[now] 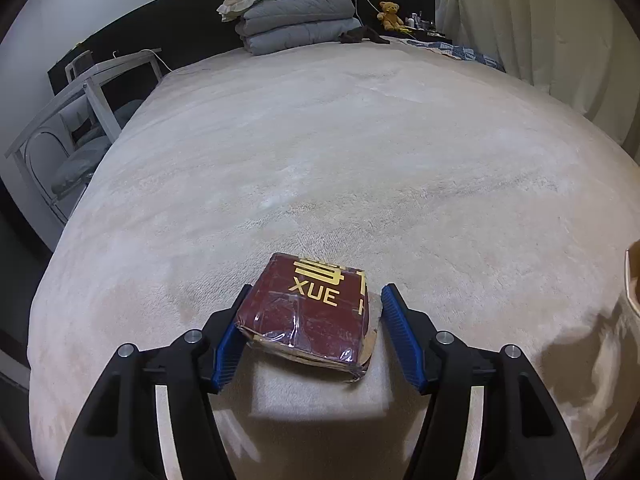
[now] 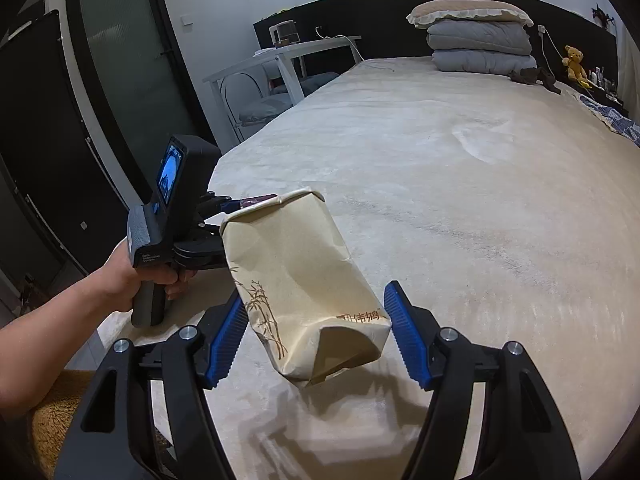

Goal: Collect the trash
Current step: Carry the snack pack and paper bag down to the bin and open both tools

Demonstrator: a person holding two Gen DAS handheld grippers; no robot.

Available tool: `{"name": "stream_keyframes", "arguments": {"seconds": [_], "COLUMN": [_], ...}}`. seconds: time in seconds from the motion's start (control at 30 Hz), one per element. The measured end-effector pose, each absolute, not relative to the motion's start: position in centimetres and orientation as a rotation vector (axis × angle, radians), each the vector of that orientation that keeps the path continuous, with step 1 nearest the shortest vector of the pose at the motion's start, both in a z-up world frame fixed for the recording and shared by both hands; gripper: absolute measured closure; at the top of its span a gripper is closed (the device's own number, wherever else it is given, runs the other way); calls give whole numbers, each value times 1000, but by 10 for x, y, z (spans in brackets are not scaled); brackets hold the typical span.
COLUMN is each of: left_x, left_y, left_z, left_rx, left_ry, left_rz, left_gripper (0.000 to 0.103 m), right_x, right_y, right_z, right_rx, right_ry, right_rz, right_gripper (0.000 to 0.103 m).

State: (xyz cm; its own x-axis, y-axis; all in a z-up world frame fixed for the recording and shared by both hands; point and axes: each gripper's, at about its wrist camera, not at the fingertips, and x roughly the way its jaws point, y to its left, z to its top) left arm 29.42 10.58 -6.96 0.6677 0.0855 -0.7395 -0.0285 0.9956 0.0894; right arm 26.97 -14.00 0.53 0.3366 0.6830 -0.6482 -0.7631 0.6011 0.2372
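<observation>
left gripper (image 1: 314,332) level and low, jaws spread, left pad (image 1: 228,350) in contact, right pad clear. right gripper (image 2: 316,336) jaws spread too, neither pad visibly clamped. left hand (image 2: 150,276) wrapped round its pistol handle, bare forearm reaching in from lower left
</observation>
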Motion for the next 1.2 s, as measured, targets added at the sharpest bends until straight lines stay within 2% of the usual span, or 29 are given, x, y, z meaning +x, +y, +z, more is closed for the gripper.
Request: {"name": "stream_keyframes", "arguments": {"seconds": [0.33,0.6,0.87,1.2], "left_x": [240,179,115,52], "left_y": [102,70,40,4], "left_z": [-36,-7,-3,-29], "left_rx": [-86,-155,-200,-207], "left_ry": [783,732,719,763], "left_rz": [48,3,-26,-64], "left_gripper": [42,42,41,41], "right_x": [254,221,180,134], "right_y": [-142,-158,-182,-206], "right_z": [7,-2,-15,-29], "right_rx": [-116,-111,-106,-86], "right_ry": [782,791,811,844], "right_rz": [942,936,932,963], "right_gripper": [36,36,36,36]}}
